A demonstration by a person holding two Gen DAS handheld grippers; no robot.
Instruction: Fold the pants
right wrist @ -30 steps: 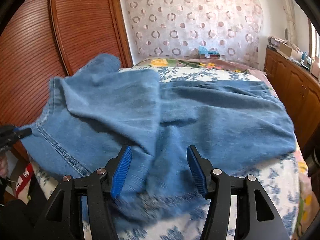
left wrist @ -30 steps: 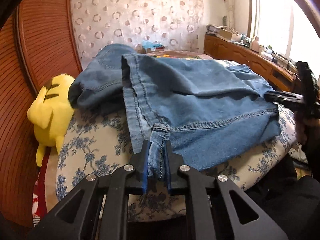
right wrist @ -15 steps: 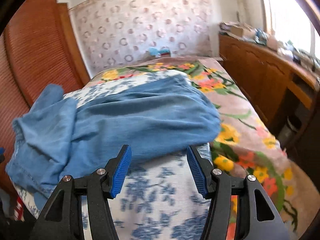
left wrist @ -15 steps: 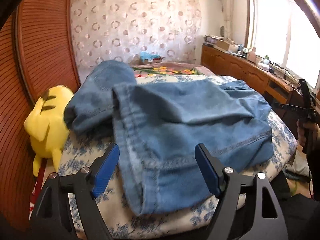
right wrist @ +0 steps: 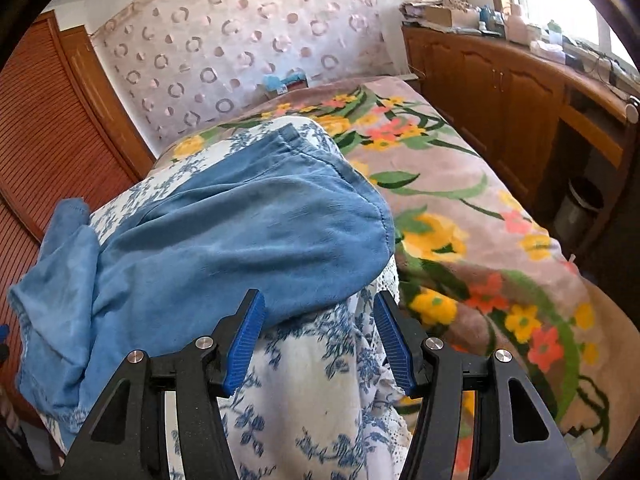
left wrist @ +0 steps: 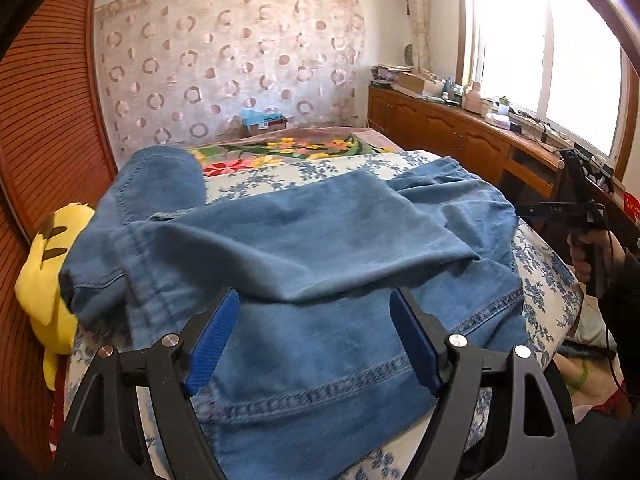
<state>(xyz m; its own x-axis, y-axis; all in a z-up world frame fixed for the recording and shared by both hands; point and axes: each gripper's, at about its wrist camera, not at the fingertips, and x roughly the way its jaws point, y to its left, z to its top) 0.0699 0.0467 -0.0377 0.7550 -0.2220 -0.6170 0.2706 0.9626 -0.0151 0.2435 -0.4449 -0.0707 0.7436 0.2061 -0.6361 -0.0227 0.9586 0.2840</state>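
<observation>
Blue denim pants (left wrist: 304, 272) lie folded over on the white, blue-flowered bed sheet (left wrist: 320, 168). My left gripper (left wrist: 316, 332) hangs open just above their near hem, with nothing between its blue pads. In the right wrist view the pants (right wrist: 224, 252) spread from the left edge to the middle. My right gripper (right wrist: 318, 340) is open over the sheet (right wrist: 312, 380), its left pad by the pants' edge. In the left wrist view the right gripper (left wrist: 536, 211) is held in a hand at the far right, past the pants' right end.
A yellow plush toy (left wrist: 44, 280) sits at the bed's left side against the wooden slatted doors (left wrist: 44, 120). A floral blanket (right wrist: 460, 220) covers the bed's far part. Wooden cabinets (right wrist: 520, 92) with clutter run along the right. A small bin (right wrist: 580, 208) stands beside them.
My left gripper let go of the pants' hem, opened wide and drew back. My right gripper swung to the right, from over the denim to the pants' far edge and the bare sheet.
</observation>
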